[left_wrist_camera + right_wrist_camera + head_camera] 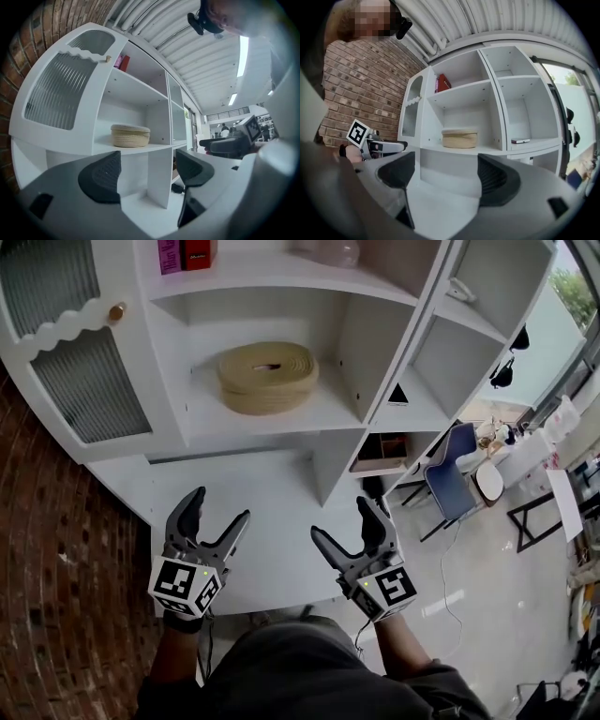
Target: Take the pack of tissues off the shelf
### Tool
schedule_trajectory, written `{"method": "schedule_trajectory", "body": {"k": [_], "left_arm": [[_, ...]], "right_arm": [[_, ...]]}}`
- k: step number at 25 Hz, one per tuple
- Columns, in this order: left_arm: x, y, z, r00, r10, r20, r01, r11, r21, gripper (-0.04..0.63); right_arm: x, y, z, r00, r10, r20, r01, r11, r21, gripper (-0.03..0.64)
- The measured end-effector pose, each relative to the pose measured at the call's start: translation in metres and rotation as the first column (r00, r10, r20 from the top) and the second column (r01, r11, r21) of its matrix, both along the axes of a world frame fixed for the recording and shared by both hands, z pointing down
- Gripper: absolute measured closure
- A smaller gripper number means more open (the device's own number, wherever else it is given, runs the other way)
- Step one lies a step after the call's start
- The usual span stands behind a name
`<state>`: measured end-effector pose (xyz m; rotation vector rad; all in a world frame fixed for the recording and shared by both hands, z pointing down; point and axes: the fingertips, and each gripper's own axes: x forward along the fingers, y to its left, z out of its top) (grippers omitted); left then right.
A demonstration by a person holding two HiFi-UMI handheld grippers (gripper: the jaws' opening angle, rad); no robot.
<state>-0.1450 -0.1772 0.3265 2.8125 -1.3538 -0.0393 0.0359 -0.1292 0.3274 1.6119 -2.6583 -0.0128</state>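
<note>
Pack of tissues (186, 254), pink and red, at the top edge of the head view, standing one shelf above the woven basket (268, 377) and slightly to its left. Below the basket, over the white ledge (281, 479), left gripper (220, 504) and right gripper (342, 517) side by side, jaws of both spread wide, nothing between them. Well apart from the pack, no contact with the basket either. Left of the basket, a ribbed-glass door (89, 381) with a small knob (116, 311).

Left gripper view: left gripper (147, 173) with black pads apart and empty, only the shelf unit behind. Basket (130, 135) straight ahead on its shelf; pack (121, 62) on the shelf above the basket. Right gripper (229, 143) off to the right of the basket, lower.

Right gripper view: right gripper (445, 178) likewise wide apart and empty. Basket (460, 138) ahead, pack (442, 83) above and left of it. One compartment right of the basket, a small flat object (520, 140), too small to identify. Left gripper (375, 145) left of the basket.
</note>
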Motion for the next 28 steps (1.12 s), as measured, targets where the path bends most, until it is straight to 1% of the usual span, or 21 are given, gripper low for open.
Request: {"method": "schedule_trajectory", "body": {"k": [4,10,14,20,24,28], "left_arm": [[0.004,-0.024,-0.009,1.000,-0.009,0.011,0.008,1.000,0.019,0.229],[0.013,-0.064,-0.016,0.999,-0.045,0.020,0.044,0.999,0.012,0.229],[0.020,-0.089,-0.030,0.997,-0.070,0.023,0.069,0.997,0.030,0.229],[0.029,-0.126,-0.047,0.993,-0.106,0.057,0.104,0.994,0.046,0.229],[0.032,-0.153,-0.052,0.986,-0.134,0.099,0.132,0.991,0.029,0.229],[0.036,-0.175,-0.050,0.979,-0.147,0.145,0.151,0.988,-0.018,0.227]], "right_arm": [[0.001,-0.028,-0.005,1.000,-0.019,-0.001,0.019,1.000,0.008,0.199],[0.011,-0.075,-0.009,0.998,-0.058,-0.013,0.058,0.998,0.009,0.199],[0.016,-0.111,-0.017,0.997,-0.083,0.000,0.083,0.996,0.022,0.199],[0.021,-0.159,-0.039,0.994,-0.112,-0.006,0.113,0.993,0.032,0.201],[0.019,-0.189,-0.055,0.991,-0.131,-0.023,0.131,0.991,0.029,0.201],[0.012,-0.217,-0.057,0.987,-0.151,-0.054,0.149,0.988,-0.028,0.201]]}}
